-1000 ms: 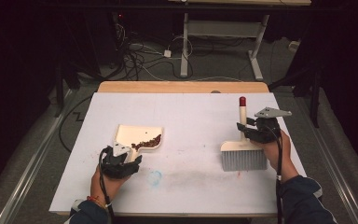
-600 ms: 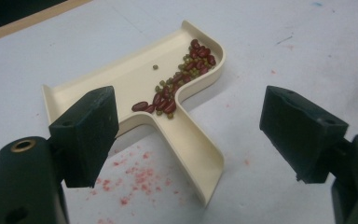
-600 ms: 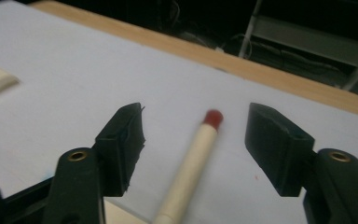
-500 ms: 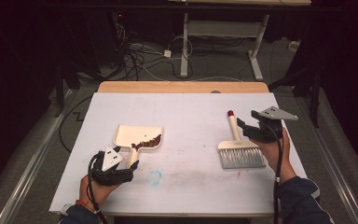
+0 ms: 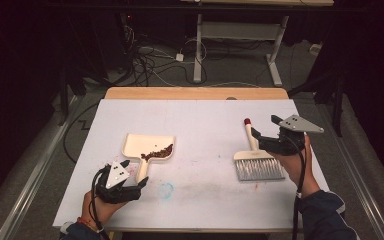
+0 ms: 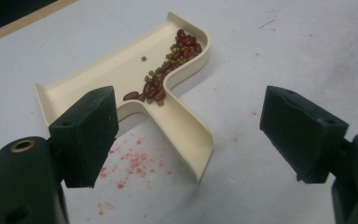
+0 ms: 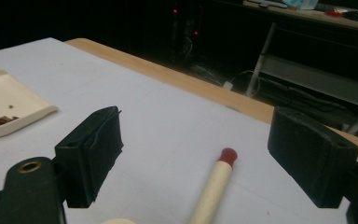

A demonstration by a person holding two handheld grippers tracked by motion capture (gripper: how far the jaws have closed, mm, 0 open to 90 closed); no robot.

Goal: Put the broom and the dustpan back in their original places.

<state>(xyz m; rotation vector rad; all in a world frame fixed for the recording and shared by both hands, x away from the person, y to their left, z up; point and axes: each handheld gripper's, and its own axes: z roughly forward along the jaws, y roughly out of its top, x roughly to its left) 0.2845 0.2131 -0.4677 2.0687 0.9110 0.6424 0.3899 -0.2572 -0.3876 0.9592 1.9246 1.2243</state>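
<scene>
A cream dustpan (image 5: 147,147) lies on the white table with red and green beans (image 6: 165,77) heaped in its corner. Its handle (image 6: 186,135) points at my left gripper (image 5: 141,183), whose jaws have just been opening and stand open, apart from the handle. At the right lies a brush (image 5: 257,162) with grey bristles and a cream, red-tipped handle (image 7: 214,184). My right gripper (image 5: 258,135) hovers just right of that handle. Its jaws have just been opening and are open with nothing gripped; the handle lies below them in the right gripper view.
The table (image 5: 200,115) has a wooden strip (image 5: 195,93) along its far edge. Red specks (image 6: 130,163) and a blue smear (image 5: 166,190) mark the sheet near the dustpan. Cables (image 5: 150,60) and a desk frame (image 5: 240,30) stand on the dark floor beyond.
The right gripper let go of the brush handle, which swung a little left and now lies free. The left gripper released the dustpan handle and drew back toward the person.
</scene>
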